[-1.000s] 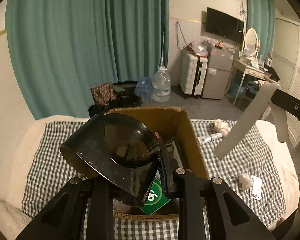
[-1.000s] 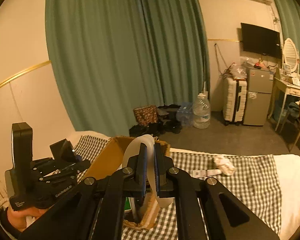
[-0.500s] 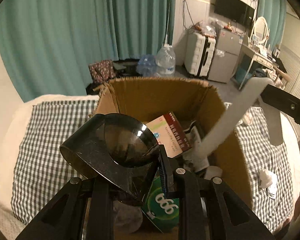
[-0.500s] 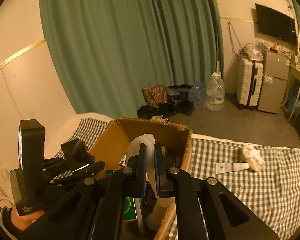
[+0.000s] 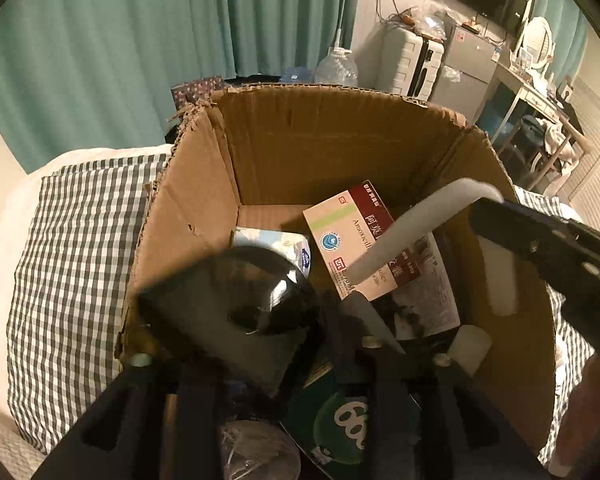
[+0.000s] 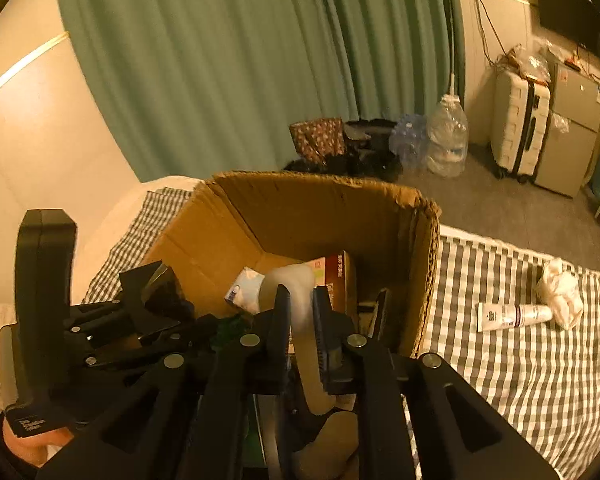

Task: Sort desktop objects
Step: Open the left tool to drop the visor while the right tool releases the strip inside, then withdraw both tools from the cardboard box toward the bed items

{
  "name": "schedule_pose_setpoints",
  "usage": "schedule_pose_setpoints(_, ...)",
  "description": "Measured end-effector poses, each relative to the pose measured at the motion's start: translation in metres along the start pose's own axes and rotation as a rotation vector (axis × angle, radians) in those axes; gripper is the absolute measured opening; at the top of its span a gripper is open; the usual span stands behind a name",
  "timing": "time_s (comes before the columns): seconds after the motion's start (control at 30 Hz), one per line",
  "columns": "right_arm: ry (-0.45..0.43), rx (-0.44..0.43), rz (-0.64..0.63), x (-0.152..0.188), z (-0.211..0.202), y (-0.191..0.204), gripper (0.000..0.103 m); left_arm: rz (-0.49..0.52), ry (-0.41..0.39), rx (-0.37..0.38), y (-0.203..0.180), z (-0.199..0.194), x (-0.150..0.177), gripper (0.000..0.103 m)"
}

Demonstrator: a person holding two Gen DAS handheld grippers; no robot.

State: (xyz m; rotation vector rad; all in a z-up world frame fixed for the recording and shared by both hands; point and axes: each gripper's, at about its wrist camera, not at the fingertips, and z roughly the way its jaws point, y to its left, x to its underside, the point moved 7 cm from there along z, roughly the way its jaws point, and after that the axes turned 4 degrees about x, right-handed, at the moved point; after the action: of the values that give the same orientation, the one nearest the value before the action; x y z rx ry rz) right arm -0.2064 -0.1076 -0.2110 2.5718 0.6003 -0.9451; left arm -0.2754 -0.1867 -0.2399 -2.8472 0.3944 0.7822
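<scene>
Box (image 5: 308,148) stands open on the checked bed (image 6: 520,360), near its far left edge, and both your tools hang over its mouth so whatever drops lands inside. Your left hand-held gripper (image 5: 284,332) is clamped on a black scoop (image 5: 240,304), low above a medicine carton (image 5: 360,240) and a green pack (image 5: 344,420) already in the box. Your right hand-held gripper (image 6: 300,312) is closed on a pale shoehorn (image 6: 296,300), its tip angled down toward the carton, so letting go should be enough. A cream tube (image 6: 512,316) and a white wad (image 6: 560,296) lie on the cloth toward the bed's right edge, unsorted. Beyond the bed: green curtains (image 6: 240,60), a water jug (image 6: 448,140), a suitcase (image 6: 520,120).
</scene>
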Motion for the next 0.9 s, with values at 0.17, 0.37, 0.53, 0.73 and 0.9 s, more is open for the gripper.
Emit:
schedule_pose_setpoints(0.17,0.001,0.013,0.008,0.003,-0.007,-0.002,0.029,0.015,-0.028,-0.033,-0.004,-0.016,-0.004,0.069)
schedule_pose_setpoints(0.37,-0.061,0.028,0.013,-0.006,-0.042,-0.004,0.046,0.005,-0.070,-0.036,-0.003,-0.048,-0.008,0.069)
schedule_pose_setpoints(0.53,-0.104,0.044,0.030,-0.014,-0.076,-0.008,0.046,0.012,-0.116,-0.042,-0.011,-0.084,-0.014,0.070)
schedule_pose_setpoints(0.73,-0.159,0.062,0.070,-0.019,-0.126,-0.019,0.052,0.026,-0.189,-0.042,-0.033,-0.130,-0.020,0.075)
schedule_pose_setpoints(0.9,-0.216,0.083,0.092,-0.019,-0.174,-0.031,0.060,0.034,-0.258,-0.025,-0.056,-0.167,-0.024,0.083)
